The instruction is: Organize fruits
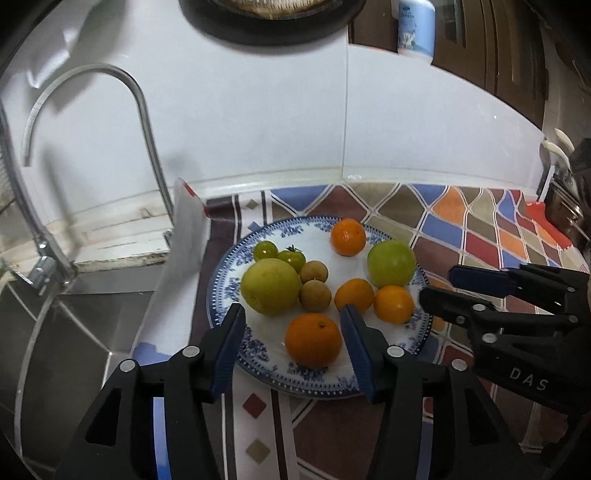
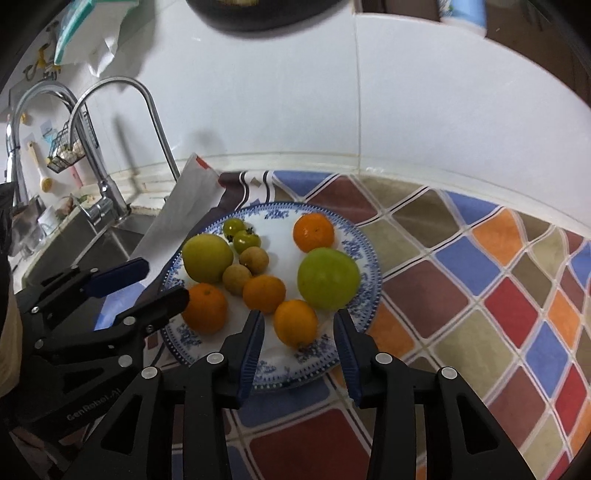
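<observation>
A blue-and-white plate on the counter holds several oranges, two large green fruits, two small green tomatoes and two brown longans. My left gripper stands open over the plate's near edge. The nearest orange lies between its fingers with a gap on the left side. My right gripper is open too, straddling a yellow-orange fruit without touching it. A big green fruit sits just beyond it.
A patterned mat covers the counter. To the left are a steel sink and a curved faucet. A white sheet leans beside the plate. The white tiled wall stands close behind, with a bottle up high.
</observation>
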